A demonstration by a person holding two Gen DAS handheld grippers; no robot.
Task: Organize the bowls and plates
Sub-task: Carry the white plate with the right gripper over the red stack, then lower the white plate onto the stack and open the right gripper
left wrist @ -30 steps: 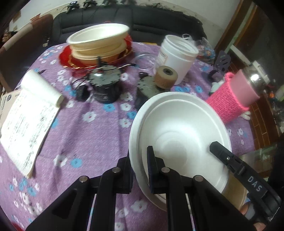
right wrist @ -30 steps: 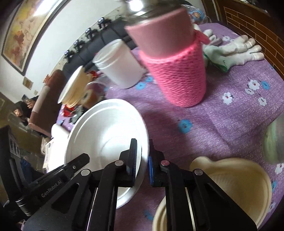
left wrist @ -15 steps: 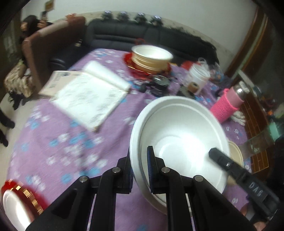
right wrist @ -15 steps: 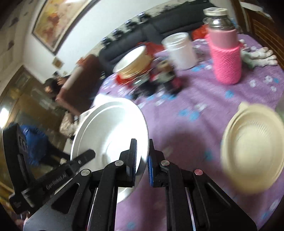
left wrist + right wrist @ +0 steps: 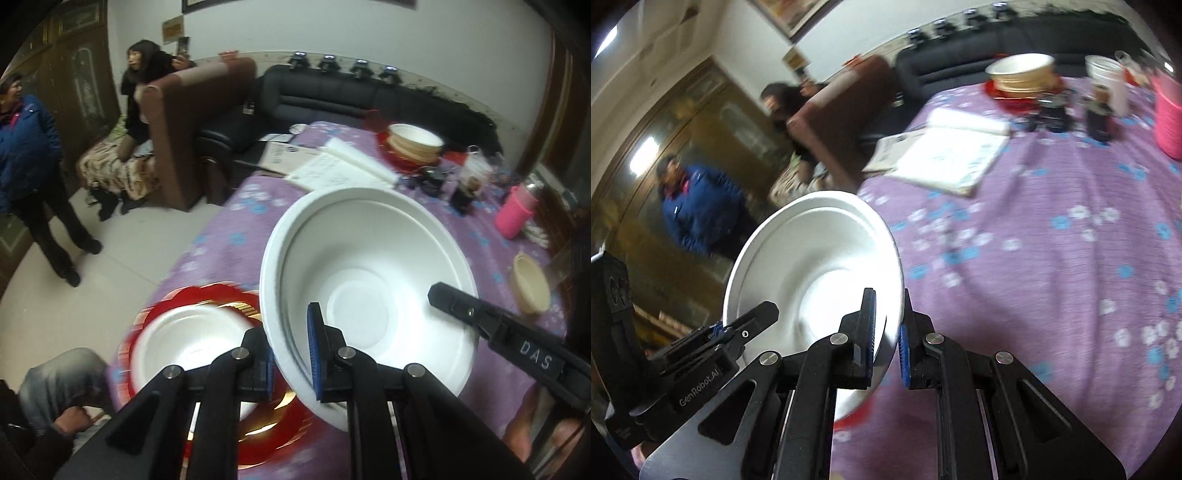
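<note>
A large white foam bowl [image 5: 362,295] hangs tilted in the air, held by both grippers. My left gripper [image 5: 291,354] is shut on its left rim, one pad inside and one outside. My right gripper [image 5: 888,325] is shut on the opposite rim of the same bowl [image 5: 812,266]. In the left wrist view, one of its fingers [image 5: 461,304] reaches in over the far rim. Below and left of the held bowl, a second white bowl [image 5: 184,343] sits on a red plate [image 5: 173,295] at the table's near end.
A purple flowered cloth [image 5: 1052,258] covers the table. Far back stand cream bowls stacked on a red plate [image 5: 415,144], papers [image 5: 332,166], a white tub [image 5: 1106,79] and a pink-sleeved bottle [image 5: 515,214]. A lone cream bowl [image 5: 530,291] lies right. Two people are beyond the table's left edge.
Both grippers have carried the white bowl back and to the left along the table, slightly higher. The red plate with the second white bowl has come into view underneath.
</note>
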